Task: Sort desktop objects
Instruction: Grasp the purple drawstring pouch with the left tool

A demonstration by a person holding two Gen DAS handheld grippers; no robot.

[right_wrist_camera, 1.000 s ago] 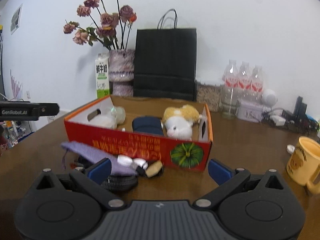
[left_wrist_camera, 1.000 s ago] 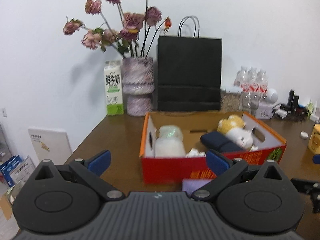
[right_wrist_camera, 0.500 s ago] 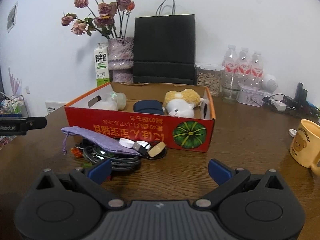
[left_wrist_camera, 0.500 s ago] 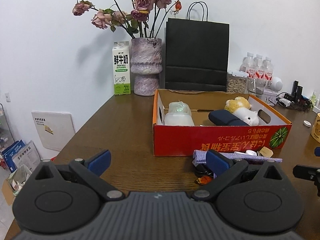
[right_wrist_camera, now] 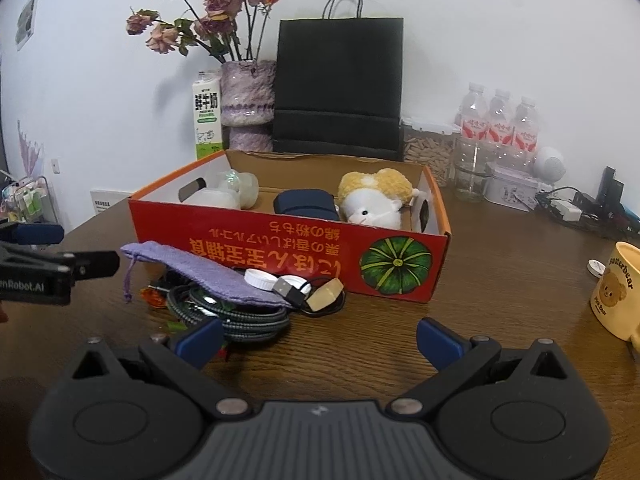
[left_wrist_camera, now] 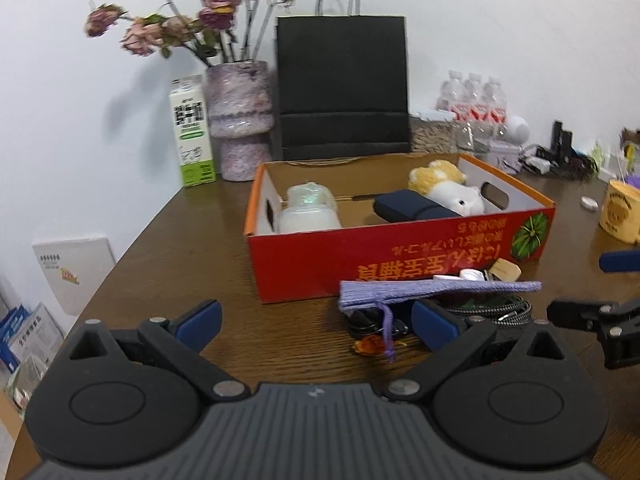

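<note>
A red cardboard box [right_wrist_camera: 288, 254] [left_wrist_camera: 400, 256] stands on the brown table, holding a plush toy [right_wrist_camera: 374, 200], a dark blue case [right_wrist_camera: 306, 206] and a white jar [left_wrist_camera: 310, 210]. In front of it lies a pile: a purple drawstring pouch [right_wrist_camera: 200, 276] [left_wrist_camera: 436, 290], a braided cable coil [right_wrist_camera: 236, 316], white caps [right_wrist_camera: 260, 279] and a USB plug [right_wrist_camera: 289, 291]. My left gripper [left_wrist_camera: 316, 320] is open, left of the pile, with nothing between its fingers. My right gripper [right_wrist_camera: 320, 338] is open just short of the pile, its left finger near the cable.
A yellow mug [right_wrist_camera: 618, 292] sits at the right. Behind the box stand a black paper bag [right_wrist_camera: 338, 84], a vase of dried roses [right_wrist_camera: 248, 104], a milk carton [right_wrist_camera: 208, 116], water bottles [right_wrist_camera: 496, 120] and a tangle of chargers [right_wrist_camera: 580, 204]. The table's left edge [left_wrist_camera: 132, 240] drops off.
Both grippers have pulled back from the box and lowered toward the table. The pile in front of the box has come fully into view. Both stay open.
</note>
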